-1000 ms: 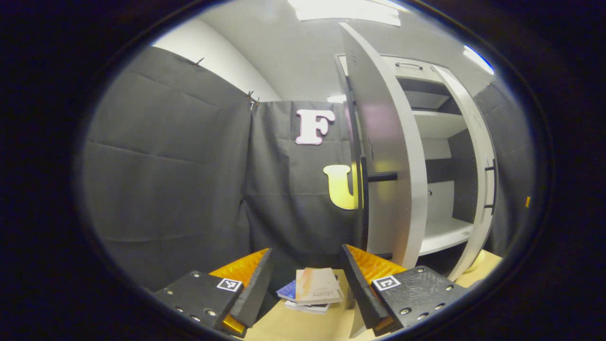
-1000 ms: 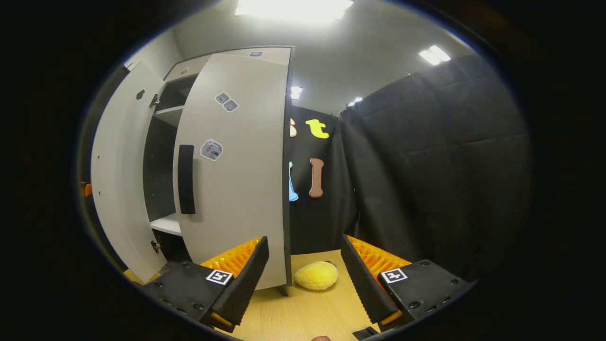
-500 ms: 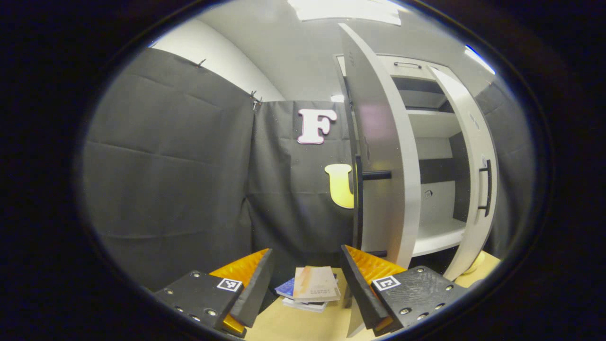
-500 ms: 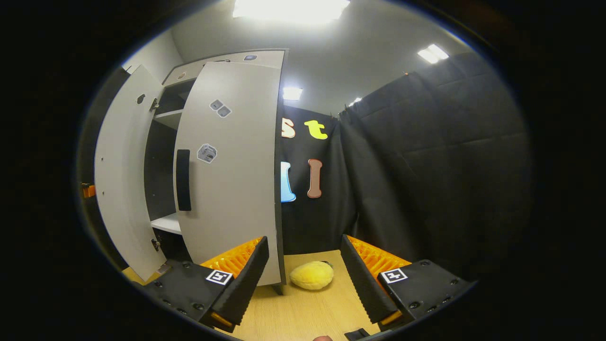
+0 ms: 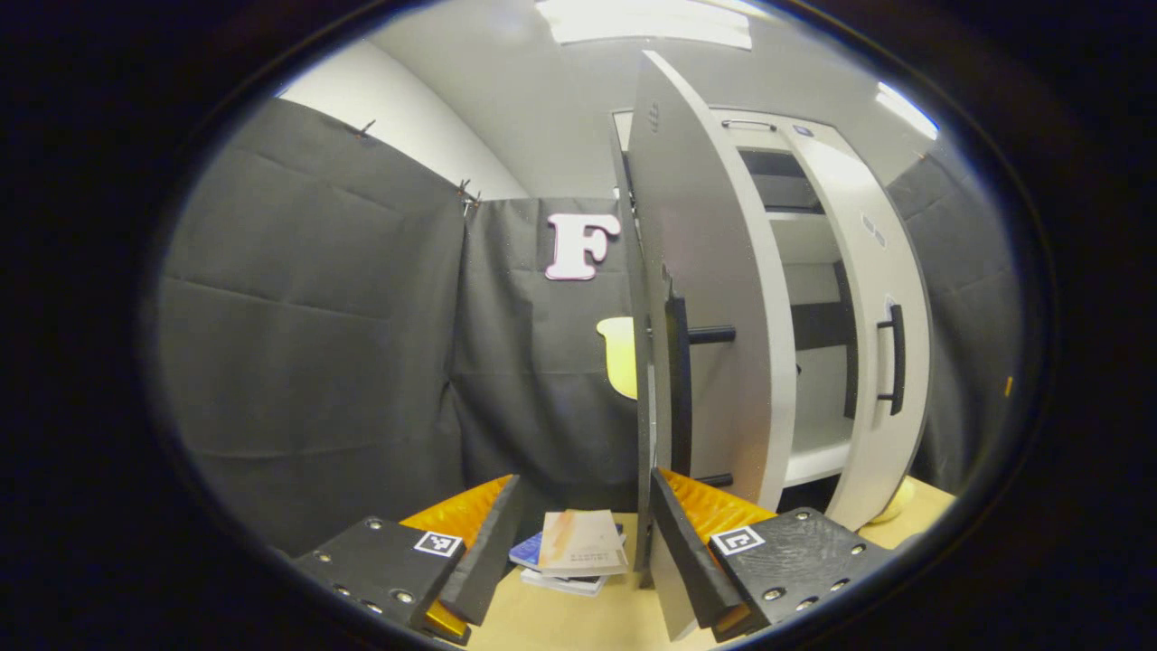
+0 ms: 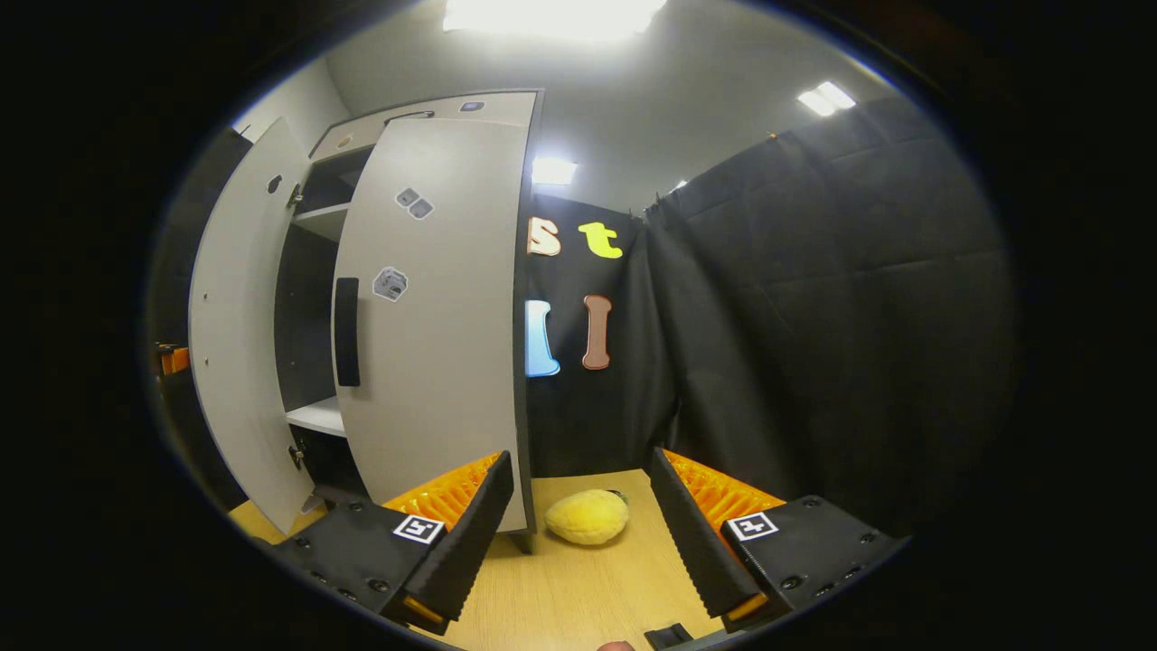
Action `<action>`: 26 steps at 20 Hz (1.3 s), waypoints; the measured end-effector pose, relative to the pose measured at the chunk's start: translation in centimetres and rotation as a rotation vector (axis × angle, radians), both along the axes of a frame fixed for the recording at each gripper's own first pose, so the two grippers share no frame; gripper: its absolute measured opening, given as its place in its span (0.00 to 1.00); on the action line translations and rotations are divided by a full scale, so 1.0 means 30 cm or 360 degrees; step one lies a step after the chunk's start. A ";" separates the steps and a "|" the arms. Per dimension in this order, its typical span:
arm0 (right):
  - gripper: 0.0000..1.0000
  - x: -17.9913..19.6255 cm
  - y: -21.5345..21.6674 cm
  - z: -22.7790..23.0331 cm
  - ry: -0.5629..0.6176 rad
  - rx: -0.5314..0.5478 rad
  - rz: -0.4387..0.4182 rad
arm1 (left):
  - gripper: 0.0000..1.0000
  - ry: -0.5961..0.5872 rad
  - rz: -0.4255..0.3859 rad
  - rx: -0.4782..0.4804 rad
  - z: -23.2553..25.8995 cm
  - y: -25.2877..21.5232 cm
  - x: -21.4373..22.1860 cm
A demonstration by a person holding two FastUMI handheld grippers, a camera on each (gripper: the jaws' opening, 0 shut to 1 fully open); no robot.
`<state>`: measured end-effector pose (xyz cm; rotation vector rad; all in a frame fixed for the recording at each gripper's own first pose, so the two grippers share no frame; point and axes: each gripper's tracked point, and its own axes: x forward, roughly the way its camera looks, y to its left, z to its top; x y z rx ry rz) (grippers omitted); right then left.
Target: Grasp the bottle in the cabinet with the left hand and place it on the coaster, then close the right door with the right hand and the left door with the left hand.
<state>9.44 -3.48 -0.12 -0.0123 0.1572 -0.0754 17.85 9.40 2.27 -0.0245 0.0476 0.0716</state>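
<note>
Door-closing stage, judging by both doors ajar. Right tool spread wide, beside right door, empty. Left tool likewise apart, at left door edge. Bottle and coaster unseen; placement unconfirmed.

a recording booth: black cloth walls (pinned up), a lone cabinet on a wooden table

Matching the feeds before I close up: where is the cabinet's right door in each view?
Left gripper view: right door right of centre, beyond the edge-on left door, handle facing us.
Right gripper view: right door left of centre, outer face and handle showing.
Shared landmark: the yellow lump at that door's foot, low in both views.
</note>
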 end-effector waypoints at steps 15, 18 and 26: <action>0.98 -0.053 -0.035 -0.016 0.0019 -0.0011 0.0002 | 0.91 -0.0019 -0.0105 -0.0031 0.011 -0.164 0.026; 0.98 -0.065 -0.056 -0.021 0.0029 -0.0003 -0.0015 | 0.91 -0.0023 -0.0134 -0.0044 0.014 -0.201 0.031; 0.98 -0.099 -0.124 -0.044 0.0054 -0.0006 -0.0050 | 0.92 0.0005 -0.0267 -0.0166 -0.007 -0.383 0.097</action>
